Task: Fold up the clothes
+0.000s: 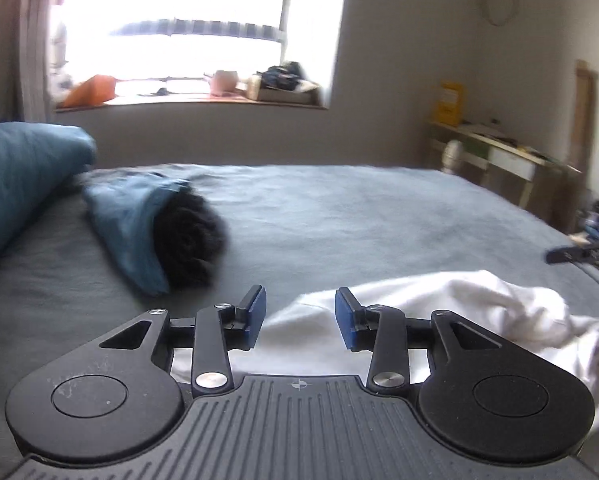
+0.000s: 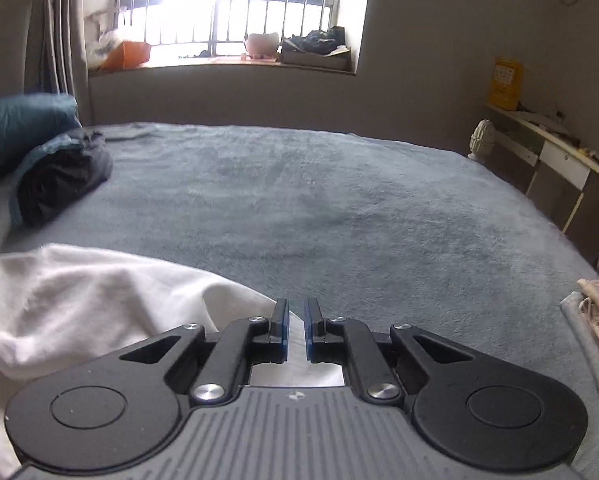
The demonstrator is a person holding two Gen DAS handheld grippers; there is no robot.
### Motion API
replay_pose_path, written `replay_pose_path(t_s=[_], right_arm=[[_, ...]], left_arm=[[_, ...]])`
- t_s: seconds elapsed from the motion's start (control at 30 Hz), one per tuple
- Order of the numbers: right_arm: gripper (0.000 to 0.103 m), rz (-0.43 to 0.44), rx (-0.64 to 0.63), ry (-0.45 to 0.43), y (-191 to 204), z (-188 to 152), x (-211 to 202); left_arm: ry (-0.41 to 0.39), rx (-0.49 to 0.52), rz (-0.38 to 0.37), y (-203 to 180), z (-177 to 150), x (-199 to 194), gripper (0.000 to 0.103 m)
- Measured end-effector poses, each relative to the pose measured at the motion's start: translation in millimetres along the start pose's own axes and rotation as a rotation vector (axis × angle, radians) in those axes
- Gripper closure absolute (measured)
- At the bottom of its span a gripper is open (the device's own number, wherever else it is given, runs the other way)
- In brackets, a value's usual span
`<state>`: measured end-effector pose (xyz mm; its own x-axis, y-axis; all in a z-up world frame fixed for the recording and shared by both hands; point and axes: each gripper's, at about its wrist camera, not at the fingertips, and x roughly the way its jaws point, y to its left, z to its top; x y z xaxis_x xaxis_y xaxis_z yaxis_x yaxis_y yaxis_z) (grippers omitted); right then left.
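At the far left of the bed (image 2: 339, 208), which is covered in a grey-blue fleece, a teal pillow (image 1: 15, 176) lies against the curtain side, and just beside it sits a bundle of blue and black cloth (image 1: 159, 232). Nearer the cameras, a crumpled white garment (image 2: 83, 300) spreads over the bed's near edge. The left gripper (image 1: 300, 318) hangs above the garment's left part with its blue pads (image 1: 258, 314) standing well apart; white cloth shows beneath the gap, but neither pad presses on it, so it holds nothing. To its right the white cloth bunches into a rumpled heap (image 1: 499, 308). The right gripper (image 2: 296, 330) has its jaws drawn almost together, only a thin slit left between the pads, and a strip of white fabric runs in that slit, so it appears pinched on the garment's right edge. Beyond the bed is a bright barred window (image 2: 235, 8) with clutter on its sill, and at the far right a pale desk (image 2: 555, 148) stands by the wall.
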<state>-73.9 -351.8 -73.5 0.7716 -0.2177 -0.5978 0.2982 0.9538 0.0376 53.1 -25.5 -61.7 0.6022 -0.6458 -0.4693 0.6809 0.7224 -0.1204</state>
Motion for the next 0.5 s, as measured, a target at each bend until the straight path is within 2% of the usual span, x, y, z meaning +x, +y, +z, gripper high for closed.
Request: replay_pose_path(t_s=[0.03, 0.1, 0.17, 0.23, 0.3, 0.33, 0.37, 0.4, 0.43, 0.47, 0.5], right_arm=[[0.092, 0.069, 0.031, 0.012, -1, 2, -1], [0.083, 0.179, 0.006, 0.068, 9, -1, 4], [0.049, 0.263, -0.018, 0.183, 24, -8, 18], [0.045, 0.339, 0.038, 0.292, 34, -15, 35], [0.045, 0.367, 0.136, 0.346, 34, -19, 53], [0.045, 0.376, 0.188, 0.366, 34, -20, 63], [0.045, 0.369, 0.228, 0.376, 31, -20, 72], [0.047, 0.361, 0.266, 0.385, 28, -20, 81], [0.06, 0.352, 0.304, 0.393, 25, -19, 90], [0.086, 0.356, 0.32, 0.383, 23, -15, 94], [0.096, 0.36, 0.334, 0.37, 21, -11, 98]], left_arm=[[0.037, 0.044, -0.068, -12, -3, 8, 0.064], [0.09, 0.169, -0.158, -39, -15, 20, 0.061], [0.148, 0.314, -0.172, -66, -31, 37, 0.058], [0.209, 0.387, -0.123, -81, -45, 56, 0.058], [0.232, 0.391, -0.098, -84, -55, 71, 0.059], [0.233, 0.384, -0.093, -83, -56, 76, 0.068], [0.234, 0.374, -0.088, -80, -56, 80, 0.082], [0.232, 0.346, -0.086, -76, -51, 81, 0.088], [0.231, 0.317, -0.085, -73, -45, 82, 0.095], [0.227, 0.288, -0.084, -68, -39, 83, 0.097], [0.207, 0.253, -0.092, -62, -30, 82, 0.098]])
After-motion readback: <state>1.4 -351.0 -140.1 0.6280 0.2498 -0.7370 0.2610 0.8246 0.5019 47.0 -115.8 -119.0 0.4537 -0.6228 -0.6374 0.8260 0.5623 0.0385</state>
